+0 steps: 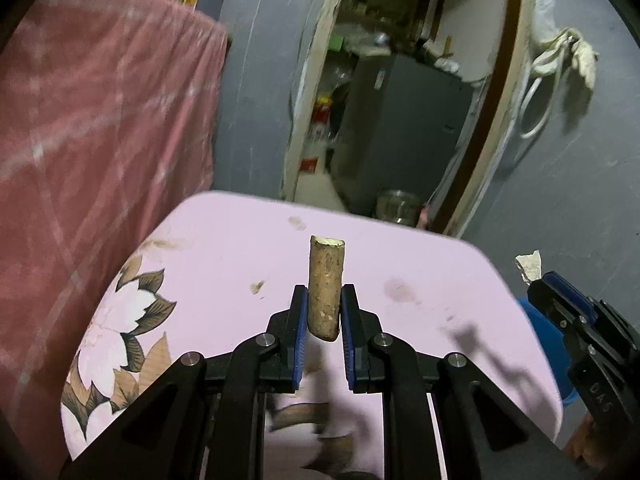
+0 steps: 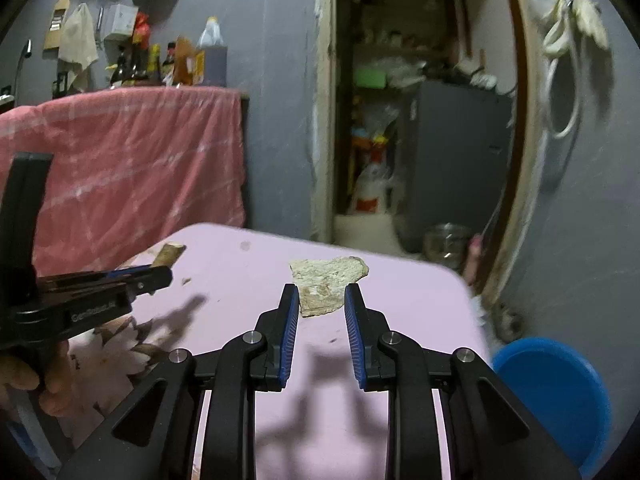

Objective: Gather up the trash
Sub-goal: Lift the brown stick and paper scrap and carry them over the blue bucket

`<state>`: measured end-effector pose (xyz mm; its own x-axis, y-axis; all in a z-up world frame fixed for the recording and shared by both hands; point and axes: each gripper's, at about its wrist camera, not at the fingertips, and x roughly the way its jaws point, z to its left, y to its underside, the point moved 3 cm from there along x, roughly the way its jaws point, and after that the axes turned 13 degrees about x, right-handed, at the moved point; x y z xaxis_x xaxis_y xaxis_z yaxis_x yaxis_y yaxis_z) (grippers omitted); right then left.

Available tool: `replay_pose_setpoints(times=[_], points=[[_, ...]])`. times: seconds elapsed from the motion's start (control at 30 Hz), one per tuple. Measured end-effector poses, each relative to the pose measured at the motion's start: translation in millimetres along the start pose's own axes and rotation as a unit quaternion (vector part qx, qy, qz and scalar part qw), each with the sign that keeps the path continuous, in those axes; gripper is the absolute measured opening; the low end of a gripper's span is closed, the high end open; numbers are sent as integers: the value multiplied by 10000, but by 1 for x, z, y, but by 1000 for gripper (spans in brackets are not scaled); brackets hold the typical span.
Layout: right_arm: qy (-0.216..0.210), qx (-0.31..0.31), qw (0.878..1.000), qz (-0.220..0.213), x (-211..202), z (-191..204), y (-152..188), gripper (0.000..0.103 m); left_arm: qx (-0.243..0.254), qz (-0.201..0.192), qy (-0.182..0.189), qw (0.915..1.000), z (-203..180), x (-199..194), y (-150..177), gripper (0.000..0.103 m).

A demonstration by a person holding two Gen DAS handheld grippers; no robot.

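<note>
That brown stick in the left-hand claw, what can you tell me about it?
The brown stick is a short, stubby cylinder with rough, speckled tan skin, like a piece of root or cane. Its far end is cut or broken, showing a pale core. The left gripper pinches its near half between blue pads, holding it above the pink flowered table, pointing away.

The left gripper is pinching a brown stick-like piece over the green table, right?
Not quite: the table is pink, not green, as the left wrist view shows. The left gripper is indeed pinching the brown stick-like piece over it.
</note>
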<state>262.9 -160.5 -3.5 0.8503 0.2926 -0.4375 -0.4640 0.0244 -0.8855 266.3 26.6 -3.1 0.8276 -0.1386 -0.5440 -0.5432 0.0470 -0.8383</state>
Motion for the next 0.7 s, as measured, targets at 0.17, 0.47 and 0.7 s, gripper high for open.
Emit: replay_pose_setpoints(times=[0.17,0.47,0.7], points=[[411,-78,9976,-557,-28,-13,-6,21,161,-319,30,9994,-25,-13,-9,13],[1069,54,9847,-1378,-84,-64,-16,21,424,-1127,284,9923,-102,-25,-29,13],[1554,152,9735,-1671,-118,-115,-13,21,649,-1517,632,9843,-180,-26,-37,13]])
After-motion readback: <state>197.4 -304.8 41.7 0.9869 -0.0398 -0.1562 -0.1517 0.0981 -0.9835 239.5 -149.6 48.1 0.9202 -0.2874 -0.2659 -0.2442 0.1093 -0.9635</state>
